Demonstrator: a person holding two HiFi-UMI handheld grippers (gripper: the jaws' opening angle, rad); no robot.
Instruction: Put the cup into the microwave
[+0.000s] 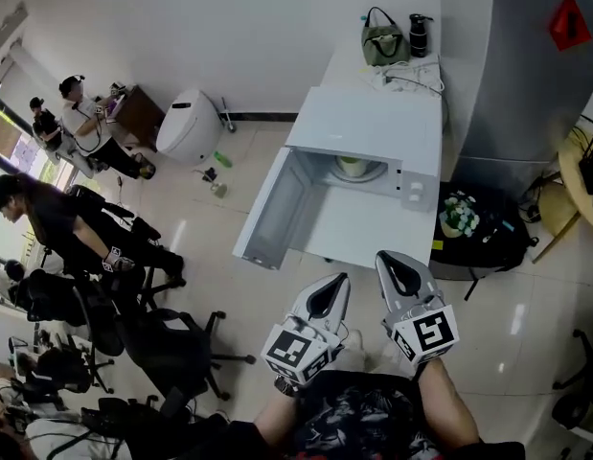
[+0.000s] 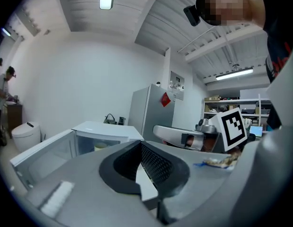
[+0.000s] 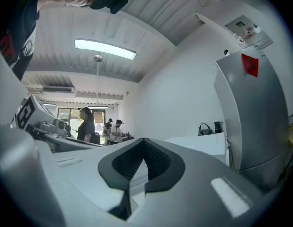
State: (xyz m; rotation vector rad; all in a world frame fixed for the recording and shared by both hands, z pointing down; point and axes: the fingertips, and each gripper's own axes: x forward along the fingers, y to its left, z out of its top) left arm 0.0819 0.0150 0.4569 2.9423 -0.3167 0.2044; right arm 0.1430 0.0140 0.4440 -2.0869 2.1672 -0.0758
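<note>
You look steeply down at a white box-shaped microwave [image 1: 373, 123] on a white counter [image 1: 373, 233]. Its door [image 1: 272, 214] hangs wide open to the left, so the cavity is exposed.

Inside sits a pale, rounded cup [image 1: 353, 166], apparently on the glass turntable, though it is small and partly shaded in this view. It looks as if the cup is in its place and only the door is left to close.

Your 2 tools are held low, close to your body and well apart from the microwave. The grey left gripper [image 1: 327, 300] with its marker cube is clenched, its ribbed pads meeting at the tips with nothing between them. The matching right gripper [image 1: 399, 271] is also clenched and empty. Both point roughly level toward the open oven.
</note>
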